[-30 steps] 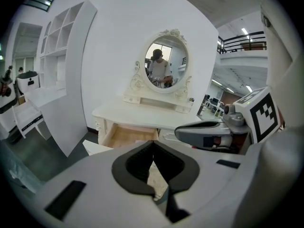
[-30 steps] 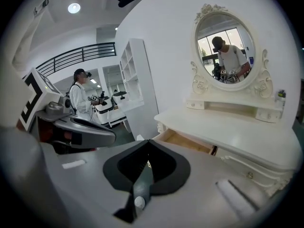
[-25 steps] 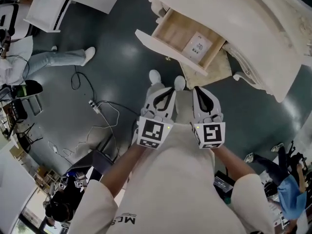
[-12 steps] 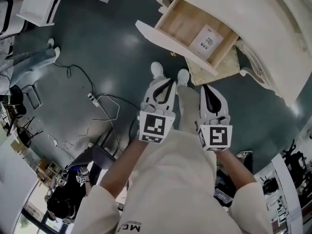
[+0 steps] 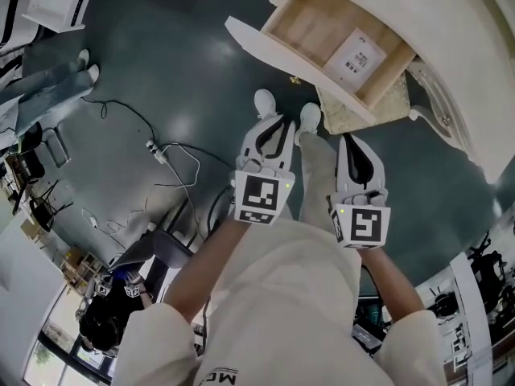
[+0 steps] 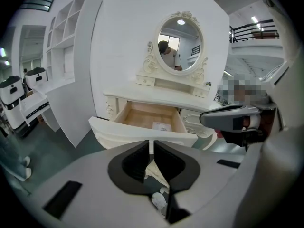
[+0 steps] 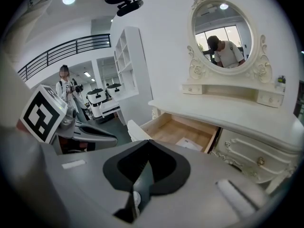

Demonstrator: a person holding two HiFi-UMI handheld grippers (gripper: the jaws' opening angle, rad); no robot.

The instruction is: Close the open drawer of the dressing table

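Observation:
The white dressing table (image 5: 451, 47) stands at the upper right of the head view. Its drawer (image 5: 322, 34) is pulled out, showing a bare wooden inside with a white paper card (image 5: 358, 57) lying in it. The curved white drawer front (image 5: 282, 59) faces me. My left gripper (image 5: 279, 122) and right gripper (image 5: 348, 141) are held side by side below the drawer, apart from it, both shut and empty. From the left gripper (image 6: 152, 144) the drawer (image 6: 142, 115) lies straight ahead. From the right gripper (image 7: 148, 144) the drawer (image 7: 178, 127) is ahead, slightly right.
An oval mirror (image 6: 179, 41) tops the table. A beige rug (image 5: 362, 107) lies under it, and my shoes (image 5: 265, 103) stand just before the drawer. Cables (image 5: 169, 167) trail over the dark floor at left. A white shelf unit (image 6: 71, 56) stands left of the table. A bystander's legs (image 5: 48, 79) are at far left.
The head view has swung, so the drawer now sits higher and further right in it. Both grippers stay shut and have dropped a little in the view.

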